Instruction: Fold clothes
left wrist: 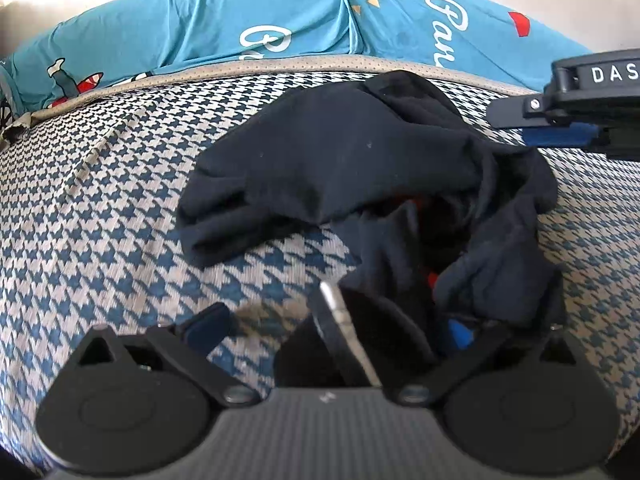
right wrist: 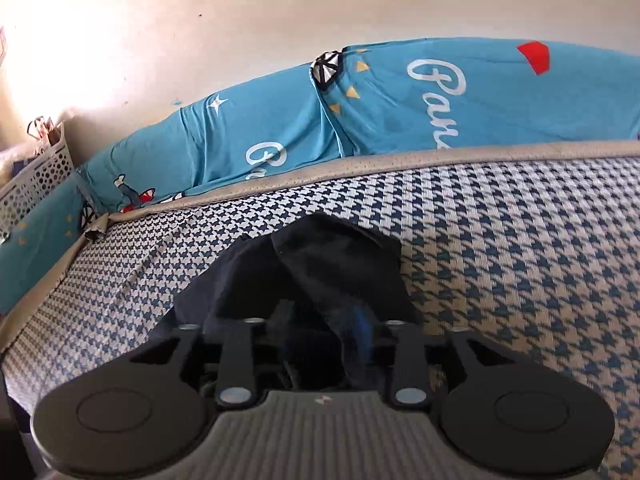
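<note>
A dark navy garment point(left wrist: 352, 152) lies crumpled on the blue-and-white houndstooth bed cover point(left wrist: 100, 200). Red and blue bits show inside its folds. My left gripper point(left wrist: 334, 328) is open at the garment's near edge, its fingers wide apart. Cloth drapes over its right finger, and a black strip with a silvery edge point(left wrist: 340, 316) lies between the fingers. My right gripper point(left wrist: 520, 120) reaches in from the upper right at the garment's far right edge. In the right wrist view the right gripper point(right wrist: 324, 316) is shut on a raised fold of the dark garment point(right wrist: 332, 264).
Teal printed bedding point(left wrist: 280, 20) runs along the far side against a pale wall point(right wrist: 240, 20). A beige trim point(right wrist: 360, 168) borders the houndstooth cover. A white perforated basket point(right wrist: 36, 176) stands at the far left. Bare cover point(right wrist: 540, 260) stretches to the right of the garment.
</note>
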Tool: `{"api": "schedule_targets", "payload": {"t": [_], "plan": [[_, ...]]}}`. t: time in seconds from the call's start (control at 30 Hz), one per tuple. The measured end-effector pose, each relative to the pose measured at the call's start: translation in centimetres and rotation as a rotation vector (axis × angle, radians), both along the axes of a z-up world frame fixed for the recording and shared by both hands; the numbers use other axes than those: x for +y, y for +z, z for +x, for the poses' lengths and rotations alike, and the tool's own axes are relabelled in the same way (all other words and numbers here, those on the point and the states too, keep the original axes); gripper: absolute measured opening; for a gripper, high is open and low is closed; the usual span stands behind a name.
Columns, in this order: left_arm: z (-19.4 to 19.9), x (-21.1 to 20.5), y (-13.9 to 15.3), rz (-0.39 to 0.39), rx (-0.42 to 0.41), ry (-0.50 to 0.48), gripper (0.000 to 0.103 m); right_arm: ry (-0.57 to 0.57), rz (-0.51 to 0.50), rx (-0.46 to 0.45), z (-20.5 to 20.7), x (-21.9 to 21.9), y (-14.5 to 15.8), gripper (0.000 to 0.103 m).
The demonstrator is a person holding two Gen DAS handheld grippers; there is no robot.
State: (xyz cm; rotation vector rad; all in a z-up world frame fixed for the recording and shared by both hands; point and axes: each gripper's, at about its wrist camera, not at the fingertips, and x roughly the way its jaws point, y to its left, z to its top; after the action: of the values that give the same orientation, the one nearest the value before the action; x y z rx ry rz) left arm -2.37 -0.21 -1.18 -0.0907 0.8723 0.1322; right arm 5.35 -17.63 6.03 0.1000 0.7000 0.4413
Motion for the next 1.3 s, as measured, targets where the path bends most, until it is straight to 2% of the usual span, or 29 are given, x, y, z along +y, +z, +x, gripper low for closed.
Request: {"api": "schedule_targets", "payload": {"t": [0.07, 0.2, 0.27, 0.43, 0.47, 0.5, 0.57, 0.63, 0.73, 0.97, 1.03, 1.1, 1.2, 1.3], "plan": [[0.5, 0.3, 0.0, -0.005, -0.003, 0.018, 0.103, -0.004, -0.028, -0.023, 0.5, 0.3, -0.1, 0.046], [1.6, 0.5, -0.1, 0.022, -0.013, 0.039, 0.103, -0.011, -0.081, -0.036, 1.7, 0.7, -0.6, 0.063], [2.4, 0.8, -0.1, 0.032, -0.012, 0.057, 0.103, -0.004, -0.102, -0.025, 2.3, 1.0, -1.1, 0.067], [4.1, 1.3, 0.1, 0.044, -0.007, 0.070, 0.103, 0.014, -0.153, 0.002, 3.6, 1.8, -2.2, 0.067], [4.4, 1.3, 0.2, 0.054, -0.005, 0.069, 0.103, 0.018, -0.163, 0.008, 3.8, 1.9, -2.4, 0.057], [4.8, 1.3, 0.2, 0.063, -0.003, 0.068, 0.103, 0.022, -0.173, 0.013, 4.1, 2.1, -2.6, 0.039], [5.5, 1.4, 0.4, 0.077, 0.005, 0.071, 0.103, 0.029, -0.194, 0.024, 4.6, 2.4, -3.0, 0.015], [6.1, 1.5, 0.8, 0.104, 0.010, 0.081, 0.103, 0.016, -0.185, 0.009, 4.7, 2.2, -2.8, 0.011], [7.2, 2.0, 1.8, 0.178, -0.007, 0.107, 0.103, -0.037, -0.142, -0.062, 4.2, 1.0, -1.4, 0.007], [9.8, 4.9, 4.5, 0.182, -0.020, 0.142, 0.103, -0.217, -0.056, -0.109, 4.3, -2.8, 0.7, 0.006], [9.9, 5.5, 5.1, 0.140, 0.003, 0.115, 0.103, -0.238, -0.013, -0.081, 4.5, -3.9, 1.0, 0.006], [9.2, 6.1, 5.7, 0.050, 0.008, 0.083, 0.103, -0.269, 0.000, -0.068, 4.5, -4.7, 1.1, 0.007], [7.5, 6.8, 6.5, -0.043, -0.060, 0.086, 0.103, -0.307, 0.002, -0.084, 4.3, -5.4, 1.7, 0.007], [7.1, 7.7, 6.8, -0.094, -0.103, 0.139, 0.103, -0.316, 0.042, -0.082, 4.4, -5.9, 2.1, 0.008]]}}
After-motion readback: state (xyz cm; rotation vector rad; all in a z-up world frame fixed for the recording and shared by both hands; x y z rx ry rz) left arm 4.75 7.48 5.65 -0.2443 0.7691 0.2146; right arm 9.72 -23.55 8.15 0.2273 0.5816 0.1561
